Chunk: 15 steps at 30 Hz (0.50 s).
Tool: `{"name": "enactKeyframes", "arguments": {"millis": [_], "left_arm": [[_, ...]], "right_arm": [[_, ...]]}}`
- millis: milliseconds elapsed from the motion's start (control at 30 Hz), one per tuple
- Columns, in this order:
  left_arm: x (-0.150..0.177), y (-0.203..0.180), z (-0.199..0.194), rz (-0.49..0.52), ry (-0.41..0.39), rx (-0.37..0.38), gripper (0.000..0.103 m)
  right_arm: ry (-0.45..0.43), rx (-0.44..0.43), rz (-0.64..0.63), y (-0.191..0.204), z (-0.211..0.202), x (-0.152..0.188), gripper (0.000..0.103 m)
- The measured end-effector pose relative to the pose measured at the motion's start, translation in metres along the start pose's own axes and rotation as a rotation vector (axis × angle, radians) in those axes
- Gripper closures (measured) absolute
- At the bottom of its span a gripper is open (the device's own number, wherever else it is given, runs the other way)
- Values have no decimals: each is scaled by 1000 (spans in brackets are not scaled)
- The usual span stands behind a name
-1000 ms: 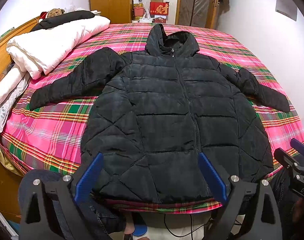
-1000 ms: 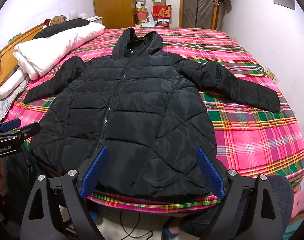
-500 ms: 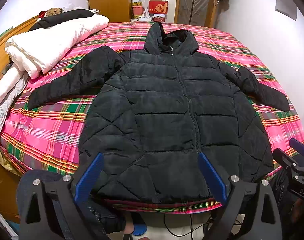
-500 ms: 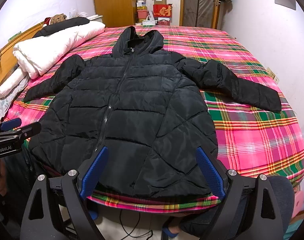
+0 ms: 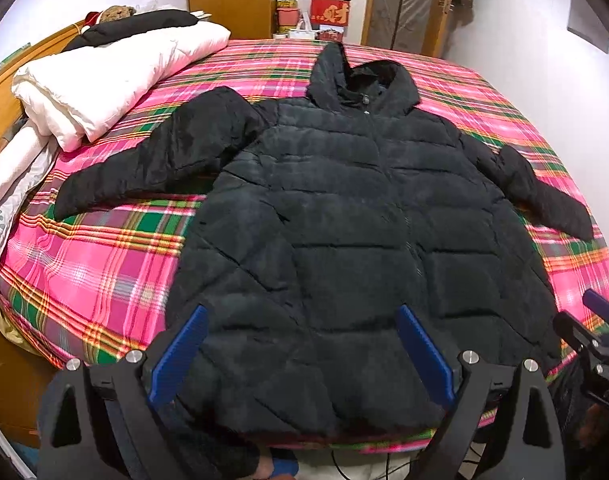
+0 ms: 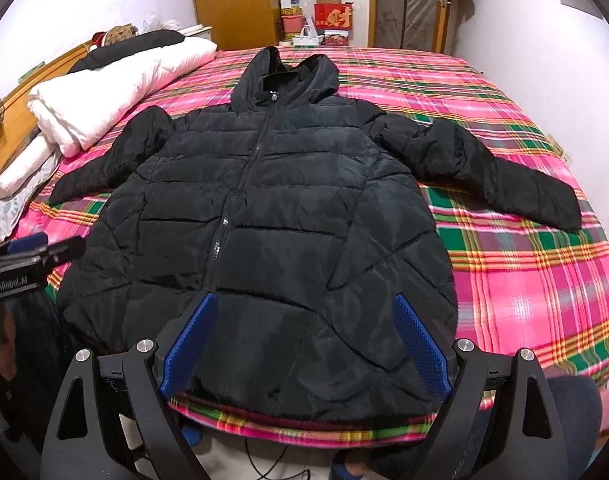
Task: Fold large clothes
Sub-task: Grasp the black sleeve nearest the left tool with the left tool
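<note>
A black hooded puffer jacket [image 5: 344,232] lies flat, zipped, front up on the pink plaid bed [image 5: 96,264], both sleeves spread out, hood toward the far side; it also shows in the right wrist view [image 6: 272,216]. My left gripper [image 5: 302,344] is open and empty, hovering above the jacket's hem near the bed's front edge. My right gripper [image 6: 304,336] is open and empty, also above the hem. Each gripper shows at the edge of the other's view: the right gripper [image 5: 592,344] and the left gripper [image 6: 28,256].
A folded white duvet [image 5: 104,80] and pillows lie along the bed's left side by the wooden headboard [image 5: 0,92]. A wardrobe [image 6: 232,0], boxes [image 6: 332,12] and a door stand beyond the bed. A white wall is on the right. Cables lie on the floor in front.
Both grippers have moved slightly forward and upward toward the jacket; the view has shifted a little. The jacket has not moved.
</note>
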<state>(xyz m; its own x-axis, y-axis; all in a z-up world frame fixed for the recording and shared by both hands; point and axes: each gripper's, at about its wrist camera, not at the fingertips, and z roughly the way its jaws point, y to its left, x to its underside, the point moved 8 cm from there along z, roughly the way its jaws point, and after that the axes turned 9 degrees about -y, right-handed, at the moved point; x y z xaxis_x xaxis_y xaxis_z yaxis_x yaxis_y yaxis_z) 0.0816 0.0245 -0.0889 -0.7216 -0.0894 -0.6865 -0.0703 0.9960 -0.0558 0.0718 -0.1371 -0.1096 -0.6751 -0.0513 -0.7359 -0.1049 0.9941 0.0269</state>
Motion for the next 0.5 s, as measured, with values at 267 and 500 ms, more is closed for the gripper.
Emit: {"name": "enactKeyframes", "arguments": {"millis": [267, 500], "left_arm": [[-42, 47, 35, -46, -34, -51, 7], [-72, 104, 72, -158, -45, -79, 7]], "right_arm": [[4, -6, -42, 10, 38, -33, 14], [5, -26, -74, 19, 77, -59, 14]]}}
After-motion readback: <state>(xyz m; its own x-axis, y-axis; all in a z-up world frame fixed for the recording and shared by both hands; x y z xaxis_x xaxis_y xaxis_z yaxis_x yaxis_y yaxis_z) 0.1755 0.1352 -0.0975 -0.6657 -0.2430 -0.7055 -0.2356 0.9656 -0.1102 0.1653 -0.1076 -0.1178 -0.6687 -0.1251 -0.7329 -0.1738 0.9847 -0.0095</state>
